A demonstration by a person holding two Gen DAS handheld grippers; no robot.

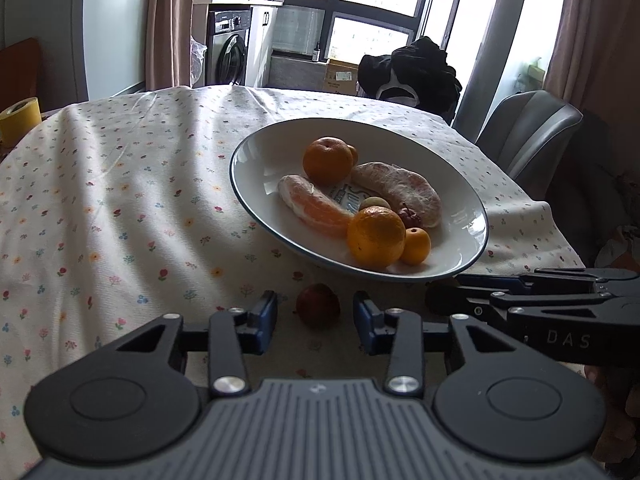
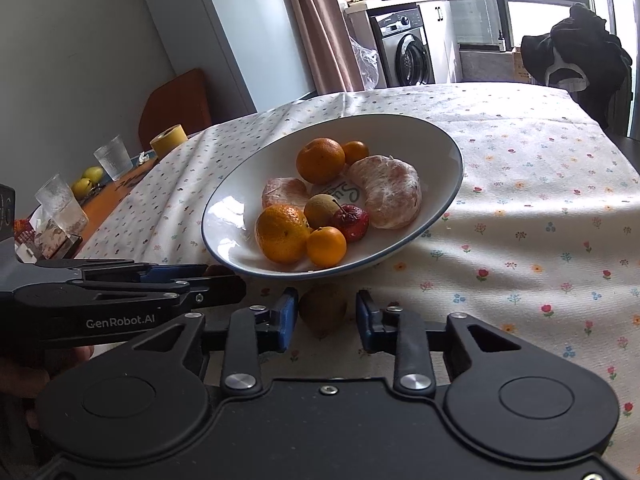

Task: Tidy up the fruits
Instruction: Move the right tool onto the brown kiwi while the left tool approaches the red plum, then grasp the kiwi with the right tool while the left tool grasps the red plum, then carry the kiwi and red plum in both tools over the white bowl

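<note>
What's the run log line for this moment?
left gripper: open around red fruit | right gripper: open around brown fruit | plate: filled

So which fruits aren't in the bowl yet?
Two: the small red fruit between the left claw fingers, and the brownish fruit between the right claw fingers, on the tablecloth.

Daylight from window (image 1: 372, 12) at rear, overexposed to white. Soft bands of light and shadow across tablecloth (image 1: 120, 184) on desk. Glare patch on inner wall of plate (image 2: 228, 216) in right wrist view; dark shadow under near rim of plate. Near corners dim, black vignette. Strong fisheye bending of wall and curtain (image 1: 160, 24) lines. Closest housing slightly soft; fruit sharp.
</note>
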